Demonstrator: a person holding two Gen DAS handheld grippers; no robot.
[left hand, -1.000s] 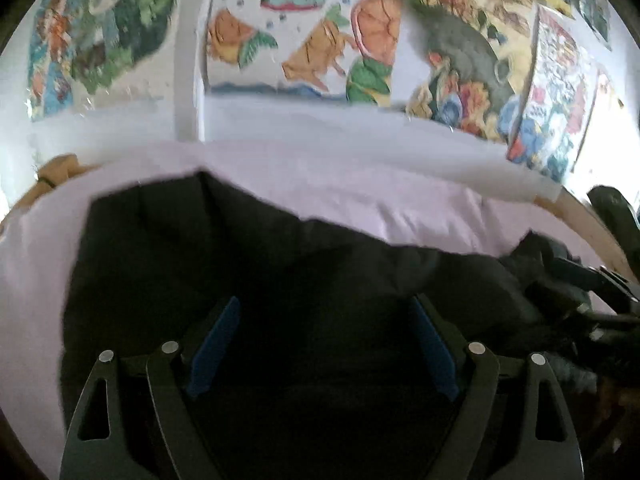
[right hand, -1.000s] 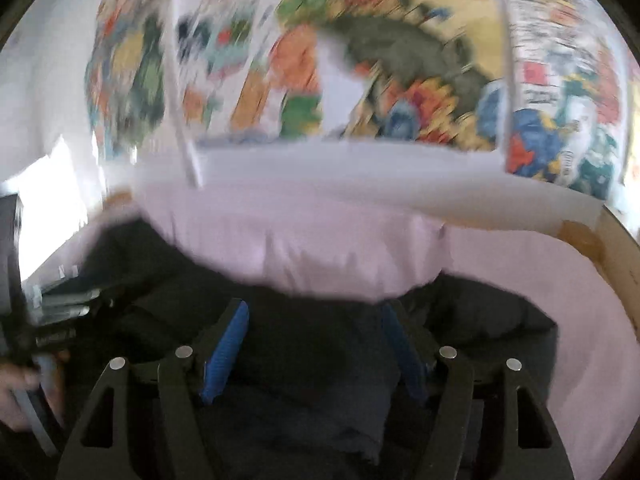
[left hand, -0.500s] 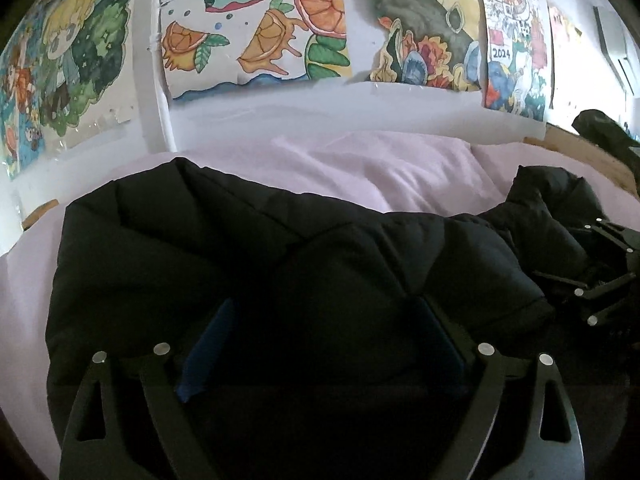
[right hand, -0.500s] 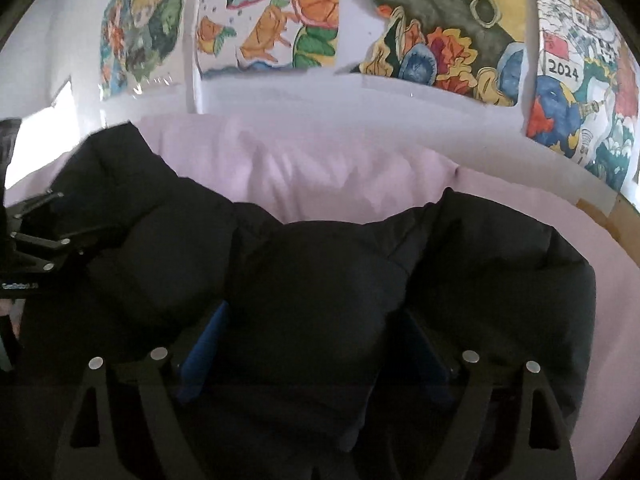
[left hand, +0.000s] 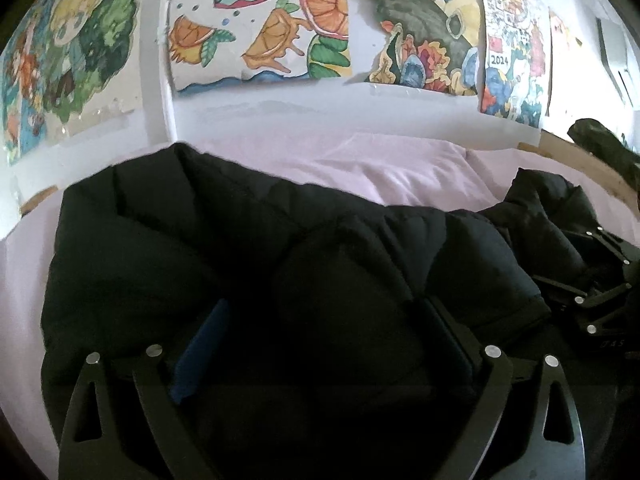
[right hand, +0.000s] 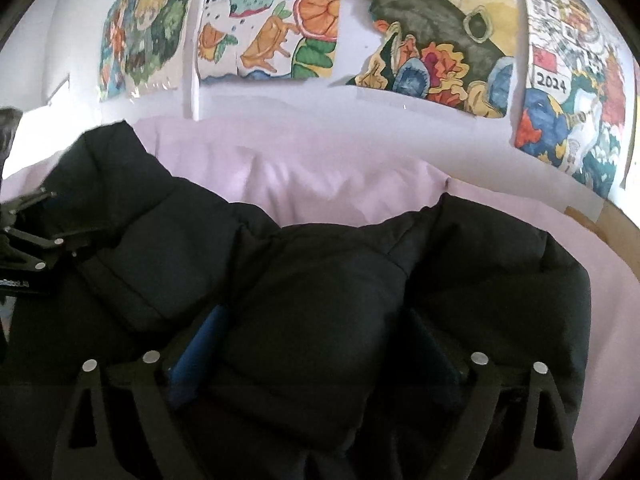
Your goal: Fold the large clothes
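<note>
Comparing with the view a second earlier, the black puffer jacket (left hand: 248, 264) now lies lower and flatter on the lilac bed sheet (left hand: 404, 176), where before it was bunched up against both cameras; the blur seen then in the right wrist view is gone, and more of the sheet shows behind the garment. Both tools stand wider than before and their jaws are opening at this moment. In the left wrist view, the left tool (left hand: 326, 344) has a padded fold of the jacket bulging between its spread fingers (whether the blue pads (left hand: 200, 356) still touch the cloth cannot be told in the dark). In the right wrist view, the right tool (right hand: 316, 344) likewise straddles a quilted fold, its jaws spread to either side of it.

Counts: one jacket, spread across the bed with its quilted panels facing up; two tools, each also visible at the edge of the other's view (right tool (left hand: 592, 300), left tool (right hand: 28, 248)); one sheet; one strip of wooden bed frame (right hand: 612, 220) at the right; one dark bundle (left hand: 604, 148) at the far right in the left wrist view, too small to identify. Four painted posters (right hand: 280, 24) hang on the white wall (left hand: 280, 116) behind the bed.
</note>
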